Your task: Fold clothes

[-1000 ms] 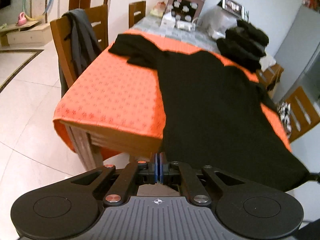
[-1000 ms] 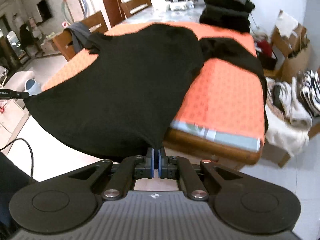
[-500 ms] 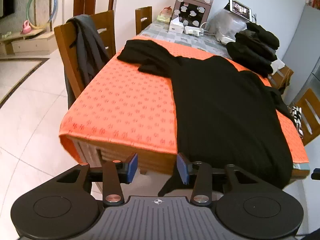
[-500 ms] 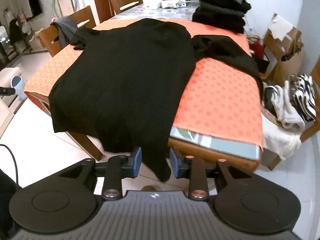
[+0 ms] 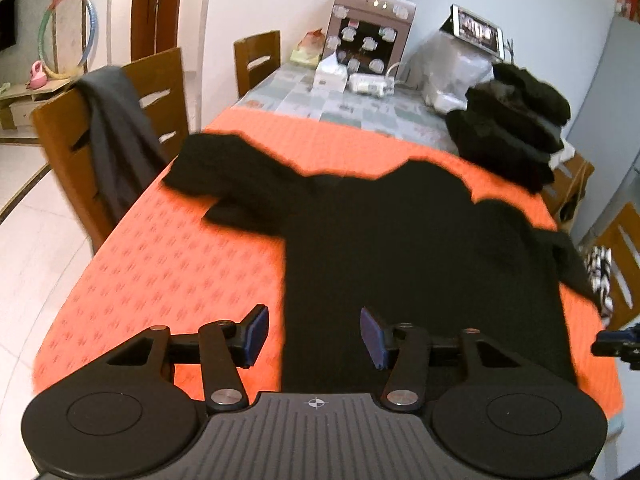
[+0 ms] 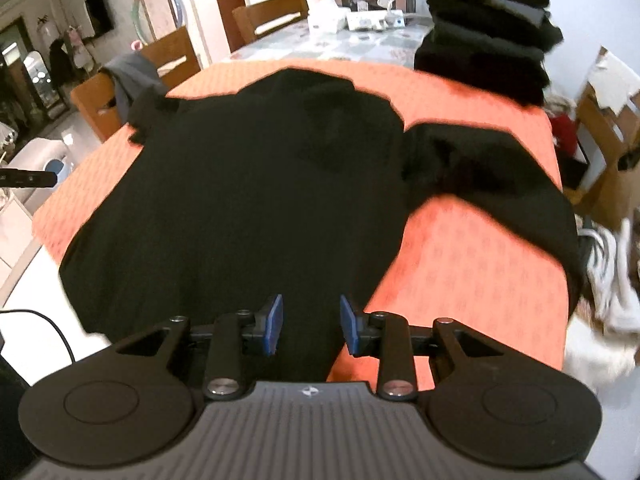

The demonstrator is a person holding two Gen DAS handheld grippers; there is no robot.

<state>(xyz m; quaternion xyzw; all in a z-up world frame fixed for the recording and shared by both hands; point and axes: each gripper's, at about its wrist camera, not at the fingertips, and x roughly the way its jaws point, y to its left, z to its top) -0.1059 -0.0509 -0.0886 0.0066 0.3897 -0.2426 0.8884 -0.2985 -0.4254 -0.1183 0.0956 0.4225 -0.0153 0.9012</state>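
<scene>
Left view: black shirt (image 5: pixel 416 248), soft and matte, spread flat on the orange patterned tablecloth (image 5: pixel 168 264), one sleeve angled out. Left gripper (image 5: pixel 314 336) jaws apart, just been opening, nothing clamped; a second ago pinched on the hem.

Right view: same shirt (image 6: pixel 248 200), sleeve draped over the table edge. Right gripper (image 6: pixel 311 324) jaws apart, hem released, cloth below them.

No legible text, labels or brands anywhere.
</scene>
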